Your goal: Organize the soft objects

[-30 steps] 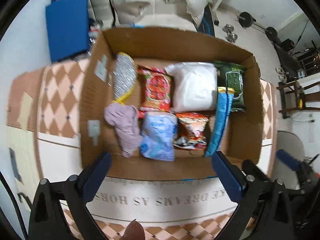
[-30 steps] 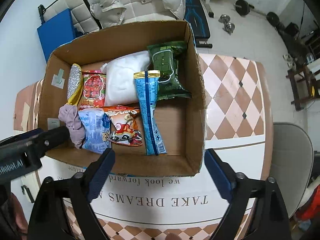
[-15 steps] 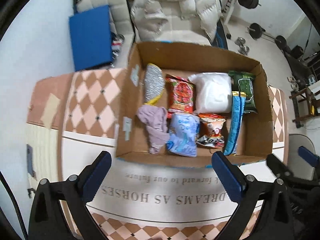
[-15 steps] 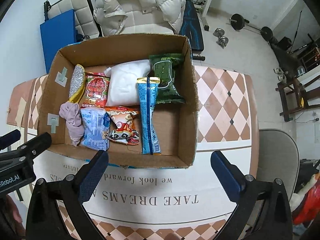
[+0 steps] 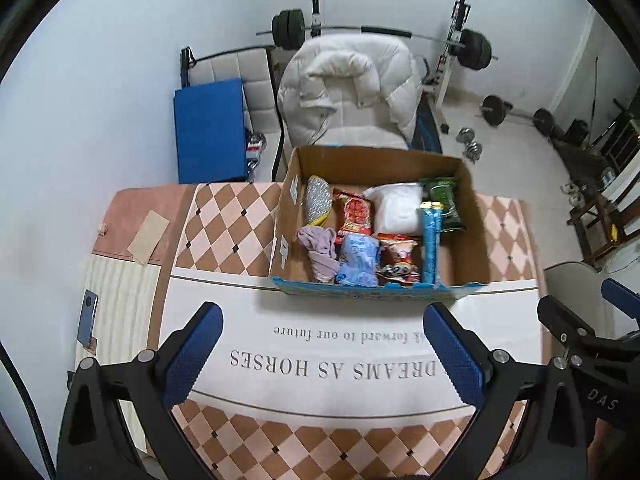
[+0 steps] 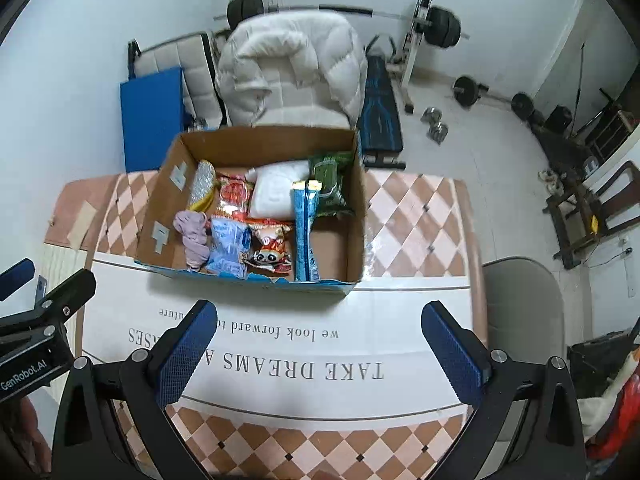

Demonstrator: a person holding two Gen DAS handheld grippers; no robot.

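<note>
An open cardboard box (image 5: pixel 468 236) (image 6: pixel 160 208) stands on the checkered table. It holds several soft items: a mauve cloth (image 5: pixel 320 246) (image 6: pixel 194 232), a pale blue pack (image 5: pixel 360 262) (image 6: pixel 228 250), red snack bags (image 5: pixel 356 216) (image 6: pixel 270 250), a white bag (image 5: pixel 396 208) (image 6: pixel 276 194), a green bag (image 5: pixel 444 202) (image 6: pixel 330 188), a long blue packet (image 5: pixel 432 244) (image 6: pixel 305 232) and a silver-yellow sponge (image 5: pixel 318 202) (image 6: pixel 202 186). My left gripper (image 5: pixel 324 350) is open and empty, near the box's front. My right gripper (image 6: pixel 320 346) is open and empty too.
A white cloth with printed text (image 5: pixel 340 356) (image 6: pixel 280 360) covers the table's near part. A phone (image 5: pixel 86 322) lies at the left edge. A grey chair (image 6: pixel 520 312) stands at the right. Behind are a white jacket (image 5: pixel 352 92), a blue mat (image 5: pixel 210 130) and weights.
Both grippers have pulled back and up from the box, which now looks smaller and farther. Both stay open and empty. The box contents have not moved.
</note>
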